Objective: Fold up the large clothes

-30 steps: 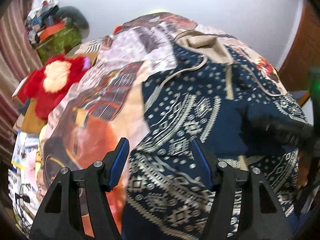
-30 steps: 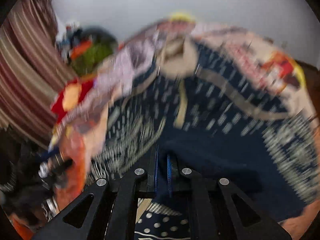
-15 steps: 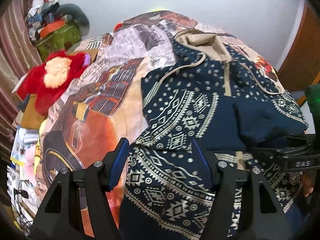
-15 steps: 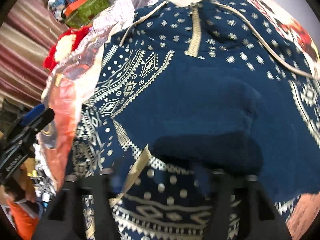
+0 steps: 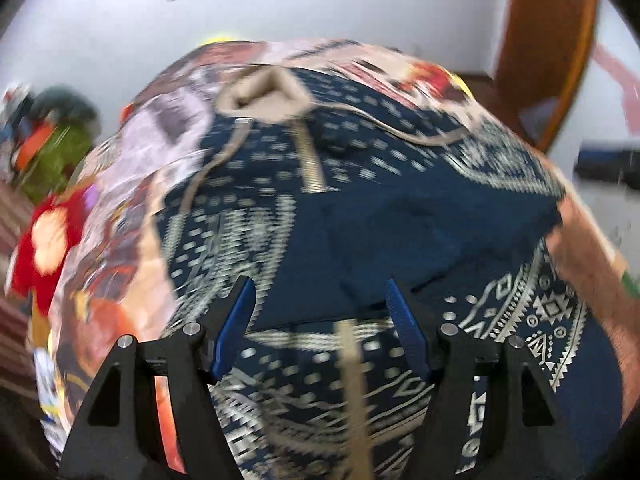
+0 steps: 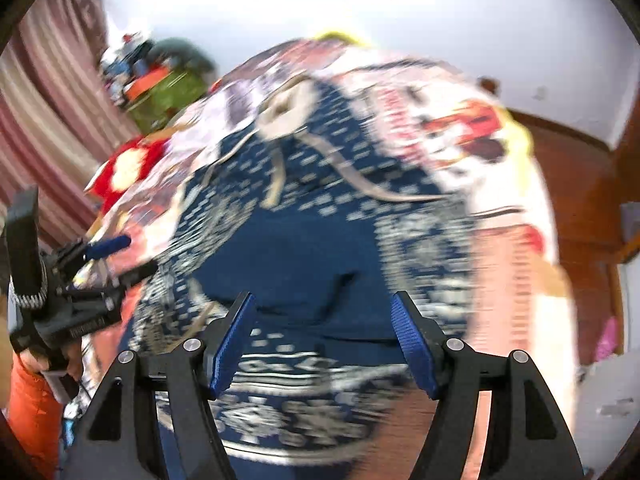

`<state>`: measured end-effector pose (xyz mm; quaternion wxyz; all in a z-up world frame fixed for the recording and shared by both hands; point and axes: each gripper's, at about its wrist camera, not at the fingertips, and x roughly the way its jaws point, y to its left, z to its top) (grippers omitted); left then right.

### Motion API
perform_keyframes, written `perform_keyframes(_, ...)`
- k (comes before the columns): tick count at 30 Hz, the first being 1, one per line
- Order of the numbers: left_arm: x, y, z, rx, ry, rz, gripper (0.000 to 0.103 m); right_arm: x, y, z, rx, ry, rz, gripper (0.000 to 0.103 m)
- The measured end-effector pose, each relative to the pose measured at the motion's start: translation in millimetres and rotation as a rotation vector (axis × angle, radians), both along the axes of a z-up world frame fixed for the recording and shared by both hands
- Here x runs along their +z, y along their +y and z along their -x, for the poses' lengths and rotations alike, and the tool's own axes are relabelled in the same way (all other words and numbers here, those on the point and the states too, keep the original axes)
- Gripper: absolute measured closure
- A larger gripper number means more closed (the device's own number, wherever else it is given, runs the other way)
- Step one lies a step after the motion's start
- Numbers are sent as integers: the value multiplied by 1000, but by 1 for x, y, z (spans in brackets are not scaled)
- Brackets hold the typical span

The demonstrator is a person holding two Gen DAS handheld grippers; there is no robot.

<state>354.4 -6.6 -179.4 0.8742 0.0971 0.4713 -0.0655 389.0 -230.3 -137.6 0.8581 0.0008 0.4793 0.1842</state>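
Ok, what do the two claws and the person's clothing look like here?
Both the left claw and the right claw have black, triangular cut-out finger frames with silver screws and ribbed blue pads. The left claw's frame carries white lettering, too blurred to read. The right wrist view shows orange clothing at its left edge.

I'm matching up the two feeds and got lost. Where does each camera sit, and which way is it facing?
Left wrist: on the left tongs, angled down at the navy patterned hoodie on the bedspread; a bare forearm shows at right.
Right wrist: on the right tongs, angled down likewise; the left tongs show at left.
Shared: hoodie, bedspread, red plush toy, white wall.
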Motion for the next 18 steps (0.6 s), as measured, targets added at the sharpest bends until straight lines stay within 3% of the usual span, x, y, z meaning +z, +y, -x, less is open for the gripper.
perform_keyframes(5,-35,-50,-12,-121,15,-167,36,0,-50,-3,-93,-23,51,31)
perform_keyframes(9,-47,-67,-24,-131,-4,-195,37,-12,-66,-9,-108,-21,108,30)
perform_keyframes(11,-49,-71,-29,-131,-16,-194,44,-21,-68,-14,-103,-24,148,30)
perform_keyframes(14,-53,-80,-37,-153,-7,-184,65,-37,-63,-24,-88,-16,181,30)
perform_keyframes(16,-57,-85,-40,-169,5,-165,85,-46,-59,-30,-82,-10,192,30)
perform_keyframes(18,-56,-86,-44,-161,-11,-162,94,-55,-55,-36,-82,-5,201,30)
